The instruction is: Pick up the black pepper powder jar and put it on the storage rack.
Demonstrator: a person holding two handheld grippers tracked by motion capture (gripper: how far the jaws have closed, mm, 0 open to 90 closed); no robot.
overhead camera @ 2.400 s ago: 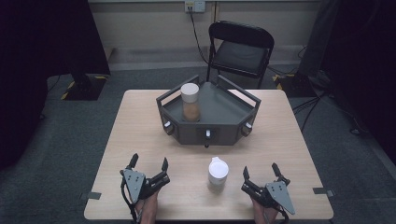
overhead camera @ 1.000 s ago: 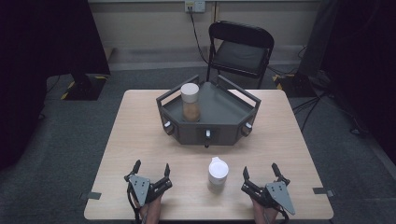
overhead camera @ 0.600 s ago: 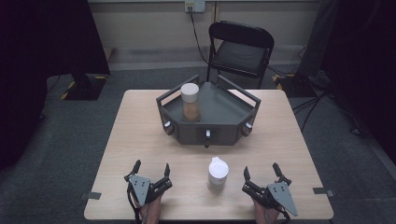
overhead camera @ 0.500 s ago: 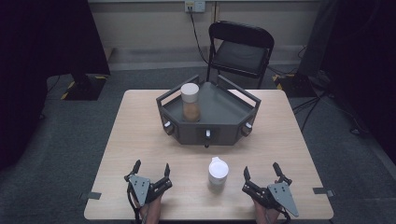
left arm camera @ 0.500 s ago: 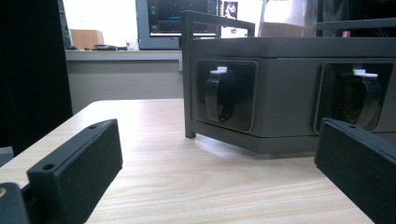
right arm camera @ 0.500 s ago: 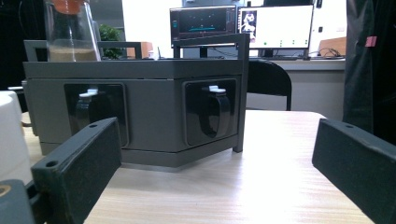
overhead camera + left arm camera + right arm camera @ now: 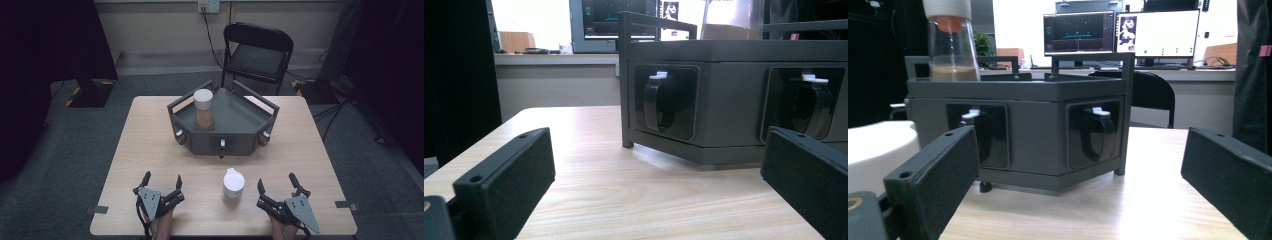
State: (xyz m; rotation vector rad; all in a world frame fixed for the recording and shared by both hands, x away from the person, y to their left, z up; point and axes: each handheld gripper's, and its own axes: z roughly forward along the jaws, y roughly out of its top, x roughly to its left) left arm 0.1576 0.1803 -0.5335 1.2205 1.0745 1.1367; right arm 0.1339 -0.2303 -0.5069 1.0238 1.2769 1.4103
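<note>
A dark grey angular tray with a rail around it stands at the middle back of the wooden table. Inside its left part a clear jar with a white lid holds brown powder; the jar also appears in the right gripper view. A second white-lidded jar stands on the table near the front edge, between the two grippers. My left gripper rests open at the front left, with nothing between its jaws. At the front right my right gripper is open too, just right of that jar.
The tray's front faces carry recessed black knobs. A black folding chair stands behind the table. Monitors sit on a desk at the far side of the room. Bare tabletop lies between the grippers and the tray.
My left gripper has shifted slightly right and nearer the front edge since the earliest frame. The right gripper and both jars have stayed still.
</note>
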